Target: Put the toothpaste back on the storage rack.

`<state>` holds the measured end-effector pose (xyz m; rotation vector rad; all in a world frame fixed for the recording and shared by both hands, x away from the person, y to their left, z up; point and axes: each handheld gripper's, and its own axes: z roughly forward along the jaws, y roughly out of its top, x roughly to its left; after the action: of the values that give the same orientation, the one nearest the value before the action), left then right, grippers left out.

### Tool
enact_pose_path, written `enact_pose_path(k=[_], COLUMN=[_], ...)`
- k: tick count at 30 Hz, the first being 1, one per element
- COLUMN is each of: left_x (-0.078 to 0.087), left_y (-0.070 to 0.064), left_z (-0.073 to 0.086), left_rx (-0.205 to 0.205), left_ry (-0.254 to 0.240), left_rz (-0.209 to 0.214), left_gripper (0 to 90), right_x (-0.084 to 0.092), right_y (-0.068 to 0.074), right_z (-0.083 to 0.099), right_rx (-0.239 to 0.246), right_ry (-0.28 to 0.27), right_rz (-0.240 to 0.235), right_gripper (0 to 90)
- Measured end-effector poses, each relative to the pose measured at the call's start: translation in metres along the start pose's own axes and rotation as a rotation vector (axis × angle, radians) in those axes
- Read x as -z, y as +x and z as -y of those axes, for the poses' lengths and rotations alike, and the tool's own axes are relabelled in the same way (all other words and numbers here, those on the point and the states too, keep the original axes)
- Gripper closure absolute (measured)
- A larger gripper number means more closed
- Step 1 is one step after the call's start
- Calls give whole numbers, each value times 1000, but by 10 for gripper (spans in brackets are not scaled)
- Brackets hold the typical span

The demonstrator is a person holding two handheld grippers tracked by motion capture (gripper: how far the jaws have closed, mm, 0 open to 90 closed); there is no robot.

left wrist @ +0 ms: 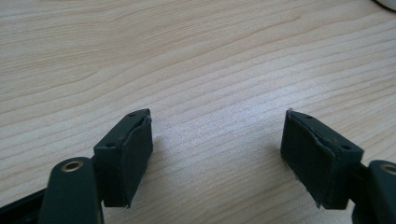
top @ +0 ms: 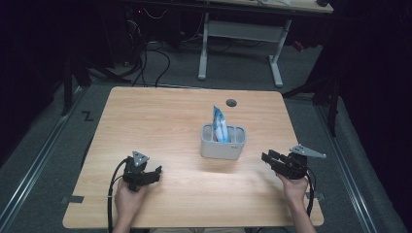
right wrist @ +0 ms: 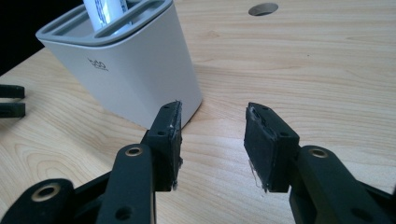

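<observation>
Your desk (top: 160, 121) is pale wood with a wavy brown grain and one dark round hole (top: 231, 103) near its far edge. The holder (top: 223, 147) on it is light grey, with a darker grey rim and a small dark logo on its side. The packet (top: 219, 124) standing in it is white with blue print. Both your grippers are black: the left gripper (top: 156, 172) and the right gripper (top: 268, 157) each carry a grey plate, and their fingers (right wrist: 170, 140) are matte black with brass-coloured rivets.
</observation>
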<state>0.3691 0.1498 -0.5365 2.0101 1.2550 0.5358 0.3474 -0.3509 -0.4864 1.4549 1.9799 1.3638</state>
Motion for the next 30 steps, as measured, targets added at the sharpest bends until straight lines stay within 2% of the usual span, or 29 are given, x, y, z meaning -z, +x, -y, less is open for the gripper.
enact_pose_path(k=[17,30], left_x=[0,0], left_y=[0,0], left_z=[0,0], left_rx=[0,0], left_ry=[0,0], left_rz=[0,0], left_gripper=[255,254], right_x=[-20,-32], right_y=[7,7], right_z=[5,9], right_rx=[29,17], right_ry=[46,79], right_rz=[6,14], right_gripper=[561,539])
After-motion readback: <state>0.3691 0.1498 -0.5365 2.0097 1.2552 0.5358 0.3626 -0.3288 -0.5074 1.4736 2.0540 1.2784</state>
